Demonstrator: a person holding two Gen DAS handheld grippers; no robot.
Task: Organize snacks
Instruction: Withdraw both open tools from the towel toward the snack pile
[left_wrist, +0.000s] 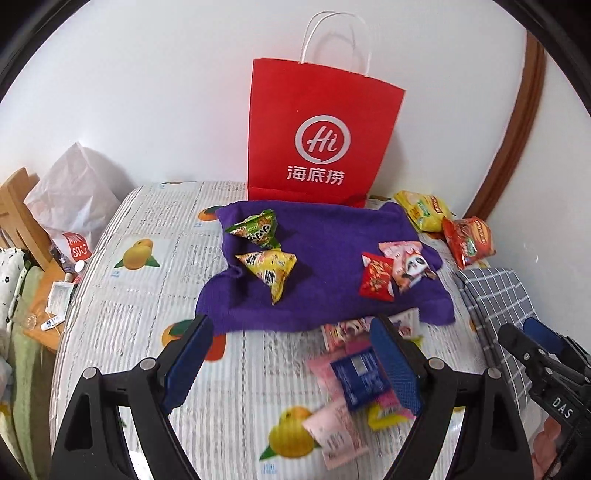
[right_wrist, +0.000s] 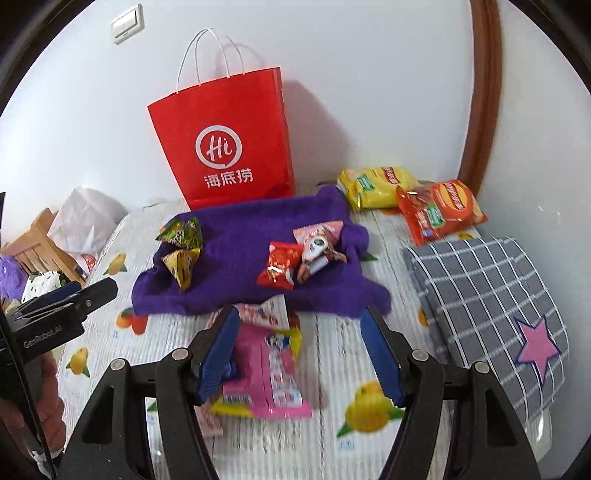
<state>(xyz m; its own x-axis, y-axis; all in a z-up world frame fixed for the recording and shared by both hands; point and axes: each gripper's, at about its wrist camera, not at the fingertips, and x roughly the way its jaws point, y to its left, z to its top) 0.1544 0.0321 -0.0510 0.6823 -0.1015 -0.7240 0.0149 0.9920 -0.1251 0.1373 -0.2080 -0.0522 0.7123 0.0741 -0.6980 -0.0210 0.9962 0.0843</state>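
Observation:
A purple cloth (left_wrist: 325, 258) (right_wrist: 251, 273) lies on the table before a red paper bag (left_wrist: 321, 133) (right_wrist: 225, 144). On it sit a green triangular snack (left_wrist: 256, 229) (right_wrist: 183, 232), a yellow one (left_wrist: 269, 267) (right_wrist: 181, 264), a small red packet (left_wrist: 376, 277) (right_wrist: 280, 267) and a pink panda packet (left_wrist: 404, 264) (right_wrist: 319, 245). A heap of pink and blue packets (left_wrist: 354, 373) (right_wrist: 266, 365) lies in front of the cloth. My left gripper (left_wrist: 291, 363) is open and empty, left of the heap. My right gripper (right_wrist: 299, 354) is open and empty above the heap.
Yellow (left_wrist: 424, 210) (right_wrist: 376, 184) and red (left_wrist: 469, 240) (right_wrist: 439, 210) chip bags lie at the back right. A folded grey checked cloth (left_wrist: 495, 306) (right_wrist: 487, 299) sits on the right. A wooden chair (left_wrist: 18, 218) and white plastic bag (left_wrist: 74, 192) stand left.

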